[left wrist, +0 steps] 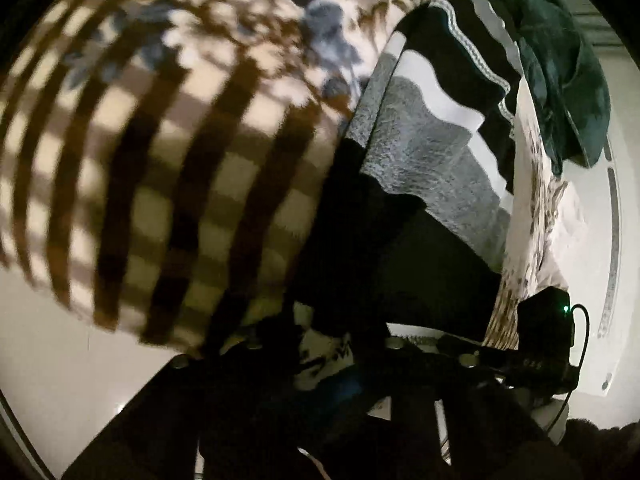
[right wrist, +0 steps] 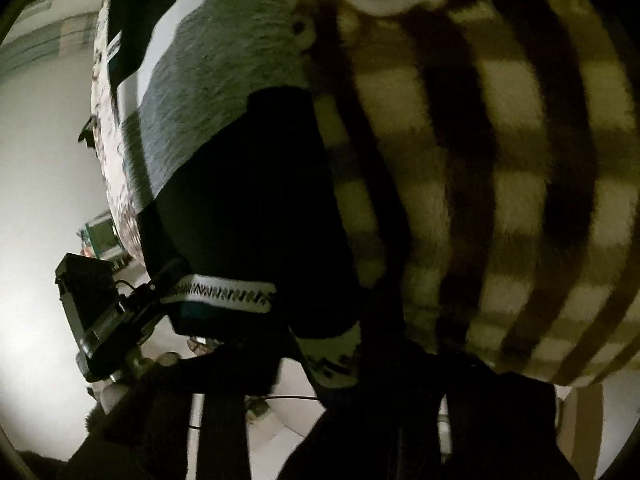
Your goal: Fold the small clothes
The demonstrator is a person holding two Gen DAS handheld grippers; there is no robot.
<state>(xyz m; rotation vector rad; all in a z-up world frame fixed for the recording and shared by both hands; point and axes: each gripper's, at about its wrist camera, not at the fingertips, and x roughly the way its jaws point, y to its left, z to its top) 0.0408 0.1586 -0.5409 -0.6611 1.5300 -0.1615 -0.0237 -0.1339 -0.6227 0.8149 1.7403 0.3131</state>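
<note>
A small knit garment (left wrist: 420, 148) with black, grey and white wavy bands lies on a checked cream and brown blanket (left wrist: 160, 184). Its white zigzag-patterned hem (left wrist: 324, 354) sits between the fingers of my left gripper (left wrist: 320, 364), which is shut on it at the bottom of the left wrist view. In the right wrist view the same garment (right wrist: 224, 92) stretches away, and my right gripper (right wrist: 336, 356) is shut on its patterned hem edge (right wrist: 334, 354). The left gripper (right wrist: 168, 284) shows there too, pinching the trim band (right wrist: 224, 294). The fingertips are dark and partly hidden by cloth.
A dark green garment (left wrist: 560, 60) lies bunched at the far end of the bed. A floral sheet (left wrist: 536, 216) hangs over the bed's side. Pale floor (left wrist: 52, 340) runs beside the bed. The right gripper's body (left wrist: 544, 336) with a green light is close by.
</note>
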